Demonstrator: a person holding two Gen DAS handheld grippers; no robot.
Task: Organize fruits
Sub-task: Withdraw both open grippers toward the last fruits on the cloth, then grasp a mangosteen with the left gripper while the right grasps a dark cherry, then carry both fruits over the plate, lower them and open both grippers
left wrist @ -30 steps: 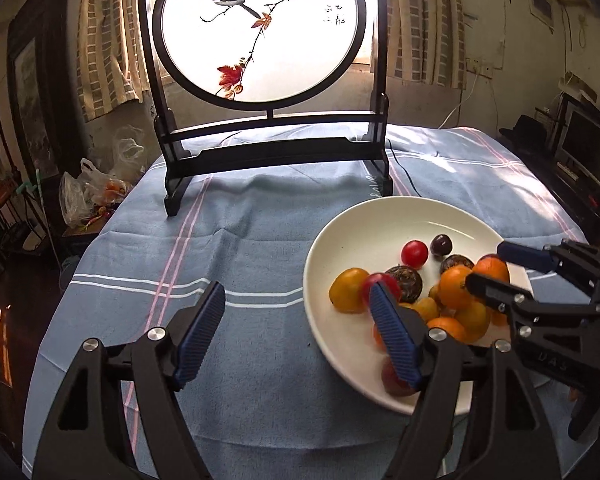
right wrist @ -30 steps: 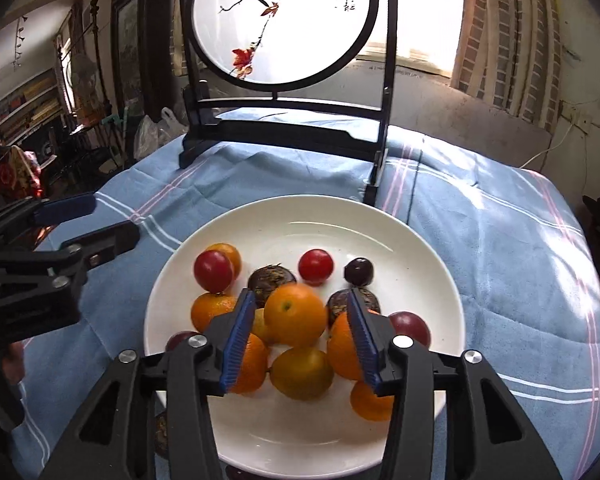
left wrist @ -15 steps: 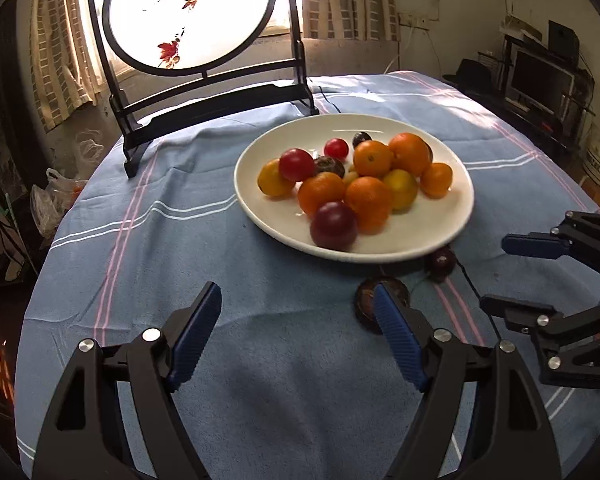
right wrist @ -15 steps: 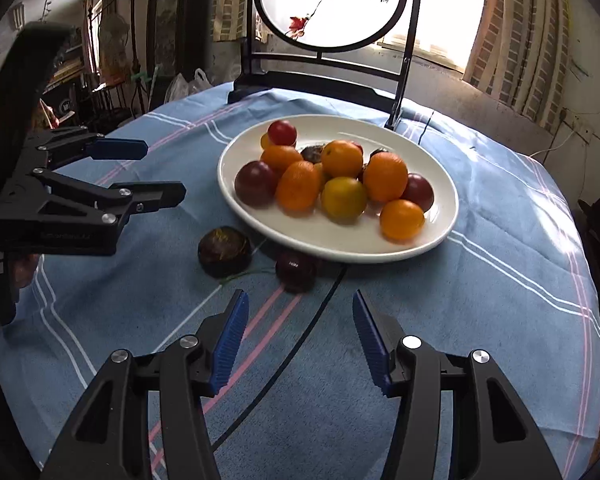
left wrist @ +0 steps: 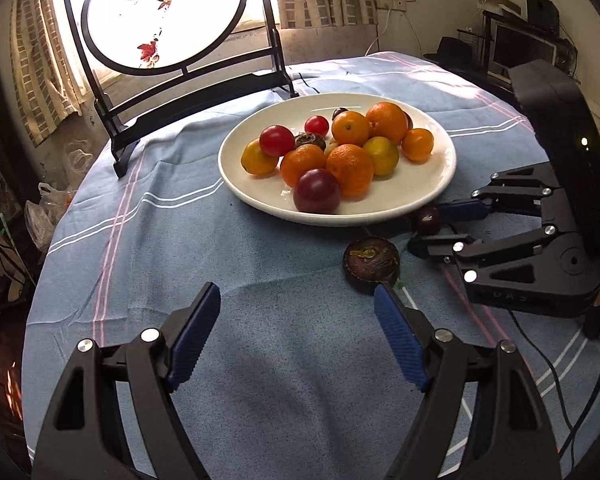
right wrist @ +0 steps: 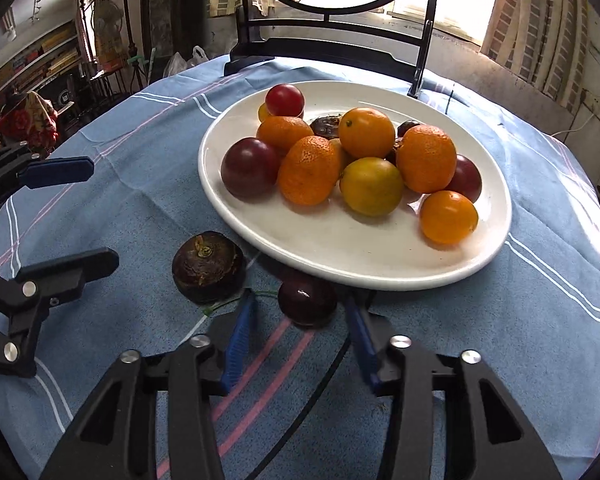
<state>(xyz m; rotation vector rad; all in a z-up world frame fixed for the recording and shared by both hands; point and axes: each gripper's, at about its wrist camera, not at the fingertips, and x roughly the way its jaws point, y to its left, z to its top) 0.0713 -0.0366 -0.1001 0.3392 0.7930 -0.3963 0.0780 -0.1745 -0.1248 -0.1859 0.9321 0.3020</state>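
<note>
A white plate (right wrist: pixel 496 236) sits on the counter's blue striped cloth (left wrist: pixel 172 248), heaped with oranges, yellow-orange fruits, red tomatoes and dark plums. In the right wrist view a large dark plum (right wrist: pixel 250 168) lies at the plate's 9 o'clock edge, a small orange fruit (right wrist: pixel 449 217) toward 4 o'clock, and a red tomato (right wrist: pixel 285 100) at about 11 o'clock.

Two fruits lie off the plate on the cloth. A small dark plum (right wrist: pixel 307 299) rests just beside the rim at about 6 o'clock in the right wrist view, and a brown, flattened fruit with a dried stem cap (right wrist: pixel 208 266) lies near it, toward 8 o'clock of the plate.

The right gripper (right wrist: pixel 300 312) is low over the cloth with its blue fingers (right wrist: pixel 238 344) spread apart, one on each side of the small dark plum. They appear not to touch it, though the right-hand gap is dim and hard to judge. It has hold of nothing.

The left gripper (left wrist: pixel 298 312) hovers over bare cloth at the plate's 7 o'clock in its own view, fingers wide apart and holding nothing. Its right-hand fingertip stands just beside the brown fruit.

A round painted screen in a black stand (left wrist: pixel 160 12) stands at the far edge of the counter, at 12 o'clock.
</note>
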